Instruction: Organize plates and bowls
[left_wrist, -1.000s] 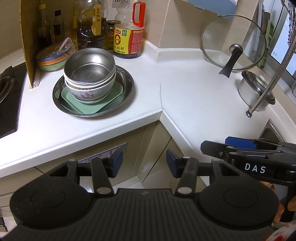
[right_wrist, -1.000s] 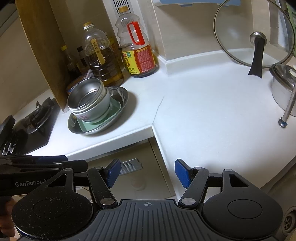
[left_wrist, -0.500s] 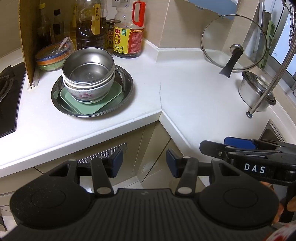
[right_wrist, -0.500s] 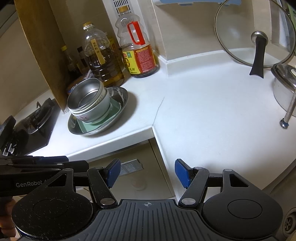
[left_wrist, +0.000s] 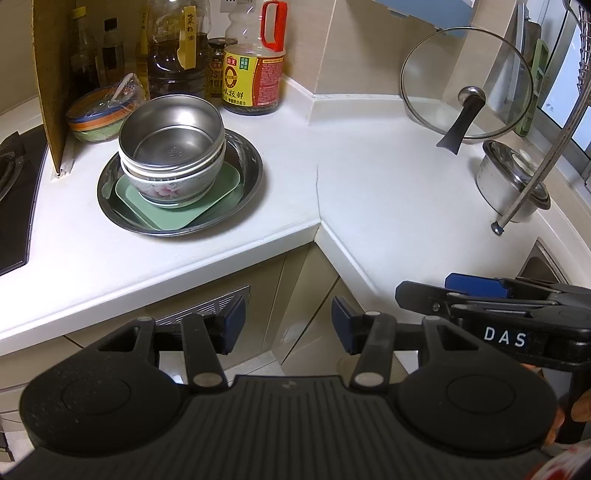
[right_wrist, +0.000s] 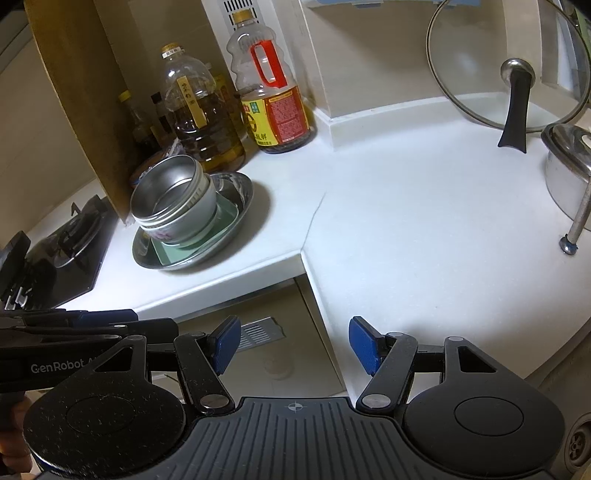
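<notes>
Steel bowls (left_wrist: 173, 138) sit stacked on a green tray (left_wrist: 177, 201) inside a steel plate (left_wrist: 251, 173) on the bench (left_wrist: 388, 192). Left gripper (left_wrist: 288, 321) and right gripper (right_wrist: 291, 345) hang off its edge, jaws apart, empty.

Shiny steel bowl (left_wrist: 171, 138), glossy countertop (left_wrist: 388, 192)

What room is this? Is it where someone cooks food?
Yes, it looks like a home kitchen. There is a gas stove beside a white counter, bottles of cooking oil and sauce by the wall, and stacked bowls on a metal plate.
</notes>
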